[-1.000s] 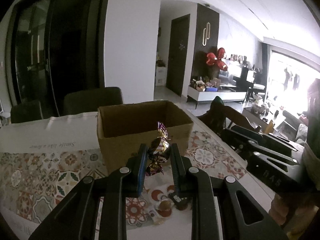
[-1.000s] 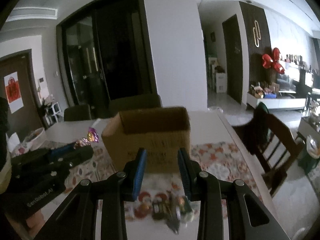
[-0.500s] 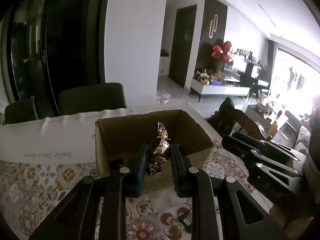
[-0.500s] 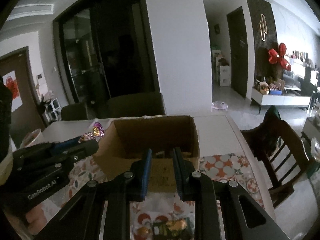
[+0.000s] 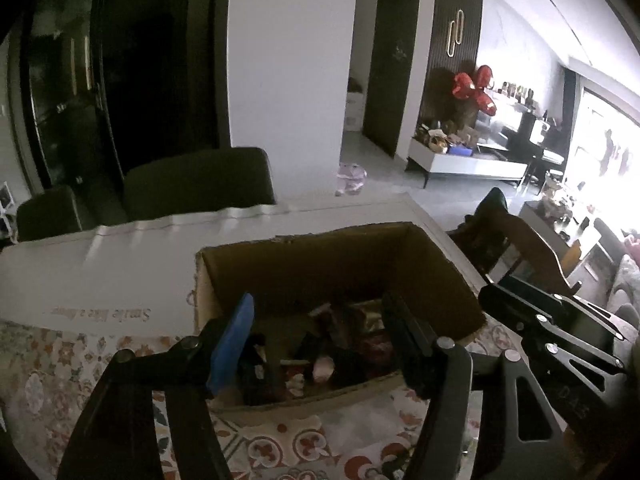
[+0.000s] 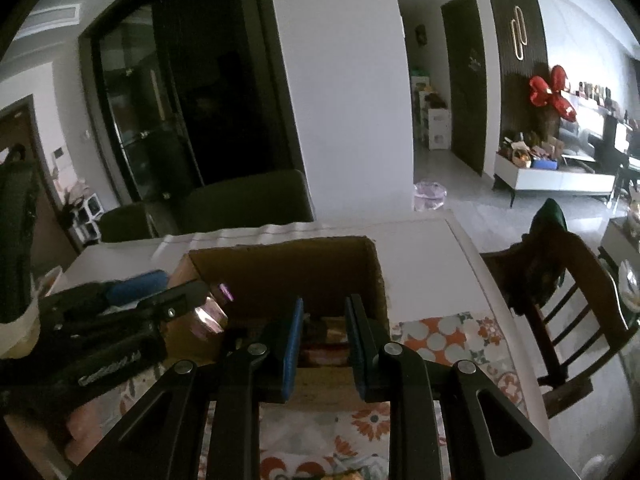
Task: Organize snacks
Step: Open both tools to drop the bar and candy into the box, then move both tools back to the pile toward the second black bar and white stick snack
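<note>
An open cardboard box (image 5: 340,256) stands on the table with several wrapped snacks (image 5: 360,320) inside. My left gripper (image 5: 318,308) hangs over the box's near wall. Its jaws are opening and nothing is between them. In the right wrist view the left gripper (image 6: 180,284) is at the box's (image 6: 280,268) left corner. A purple foil candy (image 6: 208,316) is loose just under its tip. My right gripper (image 6: 325,304) points into the box from the near side, jaws drawn close, nothing seen between them. The left wrist view shows the right gripper (image 5: 492,296) beside the box.
A white paper bag (image 5: 100,272) with printed script lies left of the box on a patterned cloth (image 5: 280,440). Dark chairs (image 5: 196,180) stand behind the table and a wooden chair (image 6: 560,288) at its right edge. A few snacks (image 5: 384,468) lie on the cloth near me.
Both grippers moved forward until they reached the box. The left jaws spread and let go of the foil candy they held. The right jaws drew closer.
</note>
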Tool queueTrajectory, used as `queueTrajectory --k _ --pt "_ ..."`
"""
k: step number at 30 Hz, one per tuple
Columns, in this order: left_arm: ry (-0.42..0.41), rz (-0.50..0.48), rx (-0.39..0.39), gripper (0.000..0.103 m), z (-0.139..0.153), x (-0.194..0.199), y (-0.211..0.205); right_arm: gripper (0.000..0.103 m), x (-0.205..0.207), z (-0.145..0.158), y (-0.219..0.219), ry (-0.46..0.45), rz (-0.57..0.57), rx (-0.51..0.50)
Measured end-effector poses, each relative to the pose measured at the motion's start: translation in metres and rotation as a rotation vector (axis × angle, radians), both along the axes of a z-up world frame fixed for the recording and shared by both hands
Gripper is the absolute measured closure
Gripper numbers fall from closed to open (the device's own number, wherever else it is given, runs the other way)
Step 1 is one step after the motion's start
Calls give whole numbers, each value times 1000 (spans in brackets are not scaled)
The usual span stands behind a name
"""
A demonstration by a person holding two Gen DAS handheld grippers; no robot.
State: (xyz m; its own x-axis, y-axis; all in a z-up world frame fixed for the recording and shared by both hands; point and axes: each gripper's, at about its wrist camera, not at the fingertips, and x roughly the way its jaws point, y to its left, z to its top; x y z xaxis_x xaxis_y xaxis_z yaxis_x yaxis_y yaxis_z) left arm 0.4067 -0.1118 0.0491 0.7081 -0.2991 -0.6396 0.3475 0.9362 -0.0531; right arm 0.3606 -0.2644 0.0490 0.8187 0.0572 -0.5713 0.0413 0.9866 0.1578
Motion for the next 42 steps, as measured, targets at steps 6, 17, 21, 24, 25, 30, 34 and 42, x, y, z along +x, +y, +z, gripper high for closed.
queueTrajectory --k 6,17,21,24,25,30,34,42 --pt "-45 21 3 34 8 -24 11 66 -13 -4 -6 -4 -41 28" --pt "-139 -2 -27 31 9 -98 37 47 -81 0 4 -104 -120 24" --pt "-145 6 -43 32 0 -122 48 47 -105 -7 10 -121 -137 34" --pt "-138 9 -37 32 -12 -135 54 47 -119 -17 14 -112 -141 36" --pt "-135 7 -31 32 -16 -140 54 47 -124 -21 16 -107 -142 35" --pt "-118 13 5 32 -37 -159 57 47 -141 -43 22 -67 -135 7" --pt "-78 18 6 32 -58 -171 60 47 -150 -64 22 -16 -134 13" --pt "59 18 -3 42 -104 -173 57 47 -161 -100 18 58 -184 31"
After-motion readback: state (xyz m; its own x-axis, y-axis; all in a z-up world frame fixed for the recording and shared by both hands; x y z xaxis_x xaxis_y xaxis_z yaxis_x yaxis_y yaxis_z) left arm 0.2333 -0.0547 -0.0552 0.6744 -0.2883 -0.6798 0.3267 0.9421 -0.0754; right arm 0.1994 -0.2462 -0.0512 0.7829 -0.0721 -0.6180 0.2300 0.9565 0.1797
